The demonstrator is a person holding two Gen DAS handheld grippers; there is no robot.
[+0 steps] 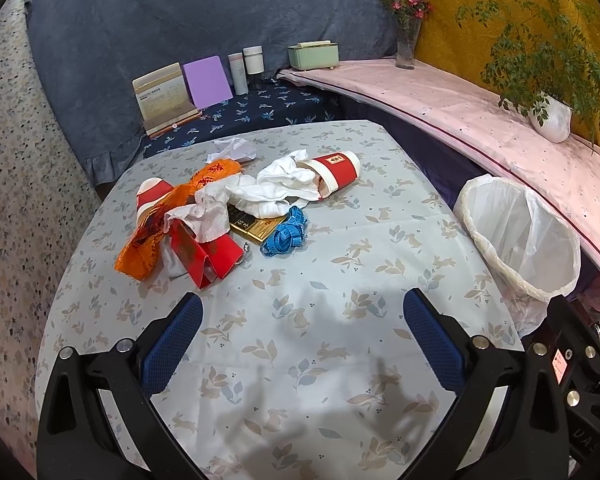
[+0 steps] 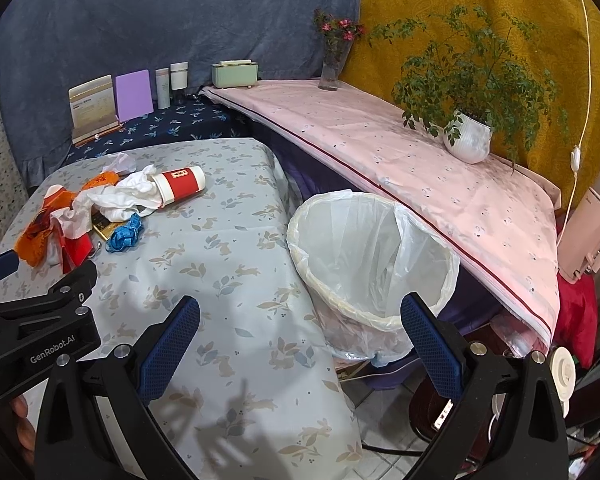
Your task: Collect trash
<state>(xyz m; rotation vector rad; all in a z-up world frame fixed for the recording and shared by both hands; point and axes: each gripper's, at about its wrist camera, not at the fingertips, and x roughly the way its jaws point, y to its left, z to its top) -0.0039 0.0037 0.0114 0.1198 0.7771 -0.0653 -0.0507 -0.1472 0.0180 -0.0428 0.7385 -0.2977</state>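
Left wrist: trash pile [image 1: 236,216] beside bin [image 1: 520,236]

Pale blue tablecloth [image 1: 340,280] printed with beige rabbits and leaves. Red cup [image 1: 336,172] with cream rim and ends. Orange bag [image 1: 148,240] with red lettering, possibly characters. Bright blue tape measure [image 1: 286,234]. White translucent bin liner [image 2: 364,248]. Pink, finely speckled cloth [image 2: 380,140].
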